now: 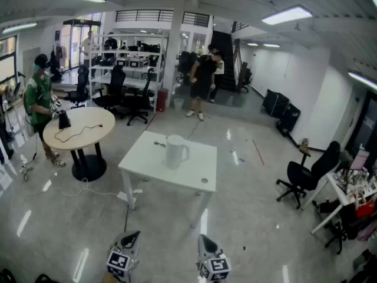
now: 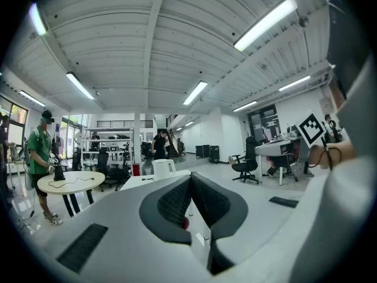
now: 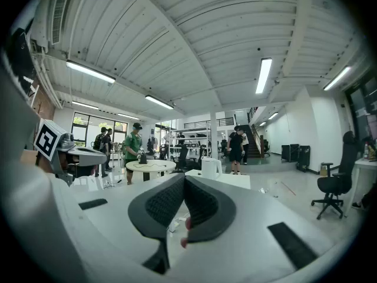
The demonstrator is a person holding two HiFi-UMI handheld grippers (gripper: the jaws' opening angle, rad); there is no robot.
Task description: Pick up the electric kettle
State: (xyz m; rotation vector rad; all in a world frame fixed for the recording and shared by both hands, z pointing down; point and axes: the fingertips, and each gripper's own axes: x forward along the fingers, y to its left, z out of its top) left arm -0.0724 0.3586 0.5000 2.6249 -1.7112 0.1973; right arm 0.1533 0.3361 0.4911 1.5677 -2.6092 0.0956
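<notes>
Person in a green shirt point(image 1: 39, 99) stands at the far left of the head view, beside a round beige table on a black pedestal point(image 1: 88, 128) that carries a loose black cable and a small black device. Behind it, black office chairs stand before white metal shelving point(image 1: 132, 63).

At the bottom edge, left of centre, the left gripper point(image 1: 133, 236) with its square-marker cube is held over the glossy grey floor. In the left gripper view its jaws are clenched together, pad against pad, with nothing between them point(image 2: 189, 177).

Ahead, near the middle of the room, a square white table on white legs point(image 1: 194, 171) bears the white electric kettle point(image 1: 175, 151). The kettle stands upright on the tabletop, its handle turned to the right, well apart from both grippers. It shows small beyond the jaw tips in the left gripper view point(image 2: 163, 168) and in the right gripper view point(image 3: 211, 167).

The right gripper point(image 1: 205, 239) sits just right of centre at the bottom, its jaws likewise clenched on nothing point(image 3: 184, 179).

Farther back a person in black clothes point(image 1: 205, 78) stands by a white pillar. On the right, a black swivel office chair point(image 1: 309, 173) stands beside a cluttered desk.
</notes>
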